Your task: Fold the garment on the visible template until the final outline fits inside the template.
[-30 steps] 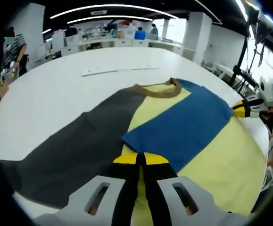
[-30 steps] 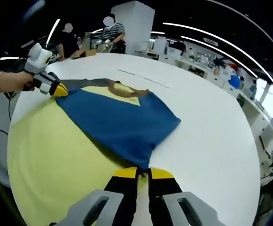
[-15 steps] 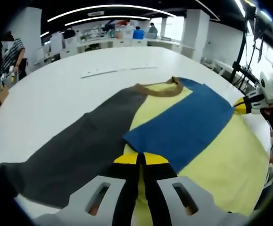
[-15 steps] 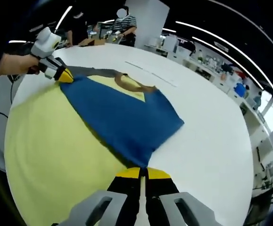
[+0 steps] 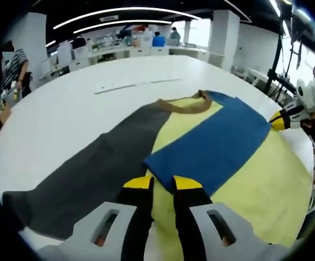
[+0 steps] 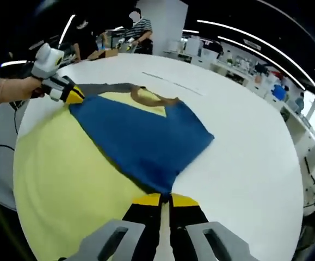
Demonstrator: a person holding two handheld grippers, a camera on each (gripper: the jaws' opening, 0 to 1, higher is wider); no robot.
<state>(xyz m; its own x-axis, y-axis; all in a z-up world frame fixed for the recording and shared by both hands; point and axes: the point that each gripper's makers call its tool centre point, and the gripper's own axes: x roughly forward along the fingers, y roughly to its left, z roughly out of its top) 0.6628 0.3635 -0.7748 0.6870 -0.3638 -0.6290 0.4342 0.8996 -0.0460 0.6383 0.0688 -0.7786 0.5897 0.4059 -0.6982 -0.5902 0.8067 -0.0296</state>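
Lying garment (image 5: 211, 147) across yellow template (image 5: 255, 185)

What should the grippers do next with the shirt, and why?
Probably the right hand-held gripper should let go too: the left hand-held gripper already stands open, and the blue panel lies flat on the yellow template.

Both views look low and close across the same garment (image 5: 211, 147) from opposite corners.

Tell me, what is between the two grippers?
The blue flap stretches from the left gripper to the right gripper, in the right gripper view.
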